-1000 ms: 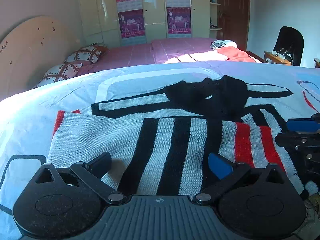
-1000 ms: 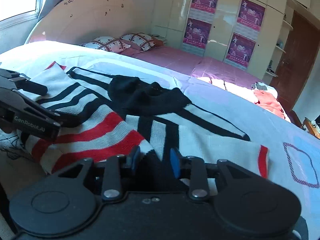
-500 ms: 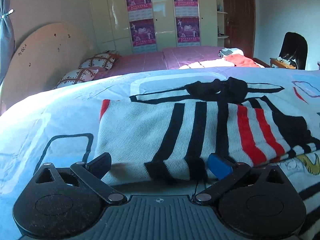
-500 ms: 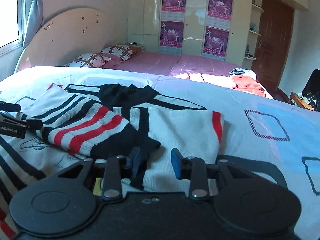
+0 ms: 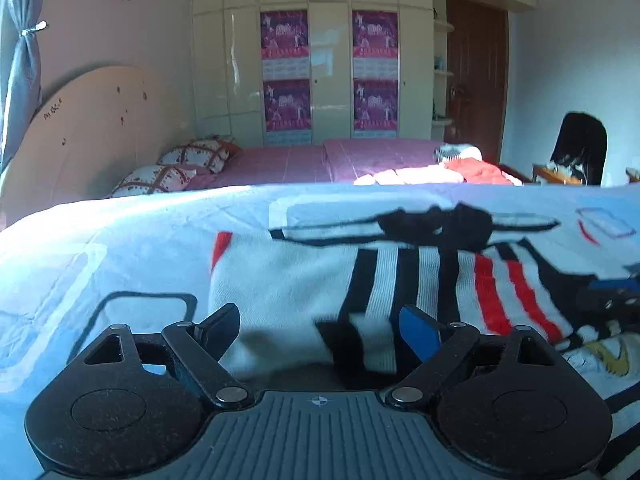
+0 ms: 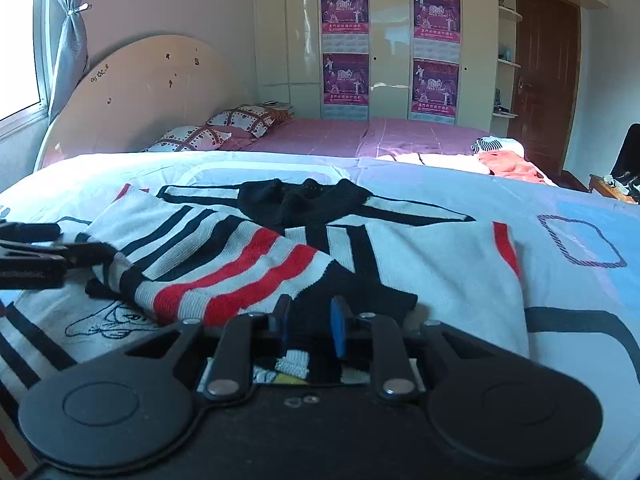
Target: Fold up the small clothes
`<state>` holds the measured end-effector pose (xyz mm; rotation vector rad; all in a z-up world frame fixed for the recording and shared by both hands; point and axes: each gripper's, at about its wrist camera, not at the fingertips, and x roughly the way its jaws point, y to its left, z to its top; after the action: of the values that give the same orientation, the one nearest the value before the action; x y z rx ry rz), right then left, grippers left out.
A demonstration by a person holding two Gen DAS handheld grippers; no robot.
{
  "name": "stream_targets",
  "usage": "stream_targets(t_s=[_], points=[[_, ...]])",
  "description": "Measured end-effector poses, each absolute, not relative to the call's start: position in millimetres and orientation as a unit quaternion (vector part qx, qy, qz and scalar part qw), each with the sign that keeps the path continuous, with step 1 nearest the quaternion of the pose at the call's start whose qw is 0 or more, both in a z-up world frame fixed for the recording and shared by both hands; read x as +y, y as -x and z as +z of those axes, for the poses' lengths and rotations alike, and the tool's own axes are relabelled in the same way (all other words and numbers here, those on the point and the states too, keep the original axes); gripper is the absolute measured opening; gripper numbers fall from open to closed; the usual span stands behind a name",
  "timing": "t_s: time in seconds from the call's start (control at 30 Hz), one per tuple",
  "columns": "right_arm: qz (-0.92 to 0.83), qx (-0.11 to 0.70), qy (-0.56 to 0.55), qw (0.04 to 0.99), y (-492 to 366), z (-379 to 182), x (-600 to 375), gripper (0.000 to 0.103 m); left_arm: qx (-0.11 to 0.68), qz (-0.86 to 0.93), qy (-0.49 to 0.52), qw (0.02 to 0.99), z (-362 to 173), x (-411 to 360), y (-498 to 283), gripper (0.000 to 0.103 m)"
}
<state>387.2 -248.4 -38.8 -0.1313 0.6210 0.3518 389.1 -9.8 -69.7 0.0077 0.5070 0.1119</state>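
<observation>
- Striped sweater (image 6: 280,256) lies partly folded on the bed (image 6: 560,200), black collar at the far side.
- Left tool (image 5: 320,328): jaws wide apart but just been closing a bit; sweater's near hem sits between them, not pinched.
- Right tool (image 6: 308,320): jaws narrow, just been closing, w/ the black hem corner between the pads, gripped.

The sweater (image 6: 304,264) lies on the bedspread (image 6: 580,292) in the middle of the frame. Its left sleeve is folded over its body. Behind it, in the upper half, stands the other bed (image 6: 360,136), with two pillows (image 6: 224,128) at its left end and some clothes (image 6: 504,156) at its right end. The wardrobe (image 6: 392,40) stands behind that bed, the door (image 6: 548,80) at the upper right.
</observation>
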Motion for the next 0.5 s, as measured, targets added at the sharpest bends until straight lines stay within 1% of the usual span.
stream_targets(t_s=[0.07, 0.13, 0.2, 0.27, 0.3, 0.33, 0.4, 0.5], points=[[0.181, 0.301, 0.06, 0.935, -386.9, -39.2, -248.9, 0.021, 0.219, 0.066, 0.012, 0.973, -54.2, -3.4, -377.8, 0.087], [0.184, 0.301, 0.063, 0.934, -386.5, -41.4, -248.0, 0.022, 0.225, 0.059, 0.026, 0.972, -50.6, 0.7, -386.8, 0.087], [0.188, 0.307, 0.064, 0.931, -389.7, -46.4, -244.7, 0.022, 0.272, 0.054, 0.008, 0.961, -67.3, -4.4, -410.2, 0.087], [0.179, 0.321, 0.083, 0.926, -392.5, -56.5, -241.5, 0.021, 0.351, 0.05, -0.023, 0.935, -100.9, -8.5, -429.1, 0.087], [0.181, 0.316, 0.084, 0.928, -390.4, -58.5, -243.5, 0.021, 0.332, 0.048, -0.012, 0.942, -108.8, -4.5, -423.0, 0.088], [0.183, 0.315, 0.089, 0.927, -389.1, -58.8, -245.0, 0.021, 0.332, 0.043, -0.005, 0.942, -110.0, -0.5, -420.7, 0.088], [0.19, 0.314, 0.106, 0.924, -389.3, -57.7, -245.3, 0.021, 0.33, 0.047, -0.017, 0.943, -103.7, 1.7, -421.3, 0.088], [0.196, 0.304, 0.105, 0.927, -391.2, -46.8, -246.4, 0.022, 0.298, 0.055, -0.024, 0.953, -90.6, 3.2, -415.7, 0.087]])
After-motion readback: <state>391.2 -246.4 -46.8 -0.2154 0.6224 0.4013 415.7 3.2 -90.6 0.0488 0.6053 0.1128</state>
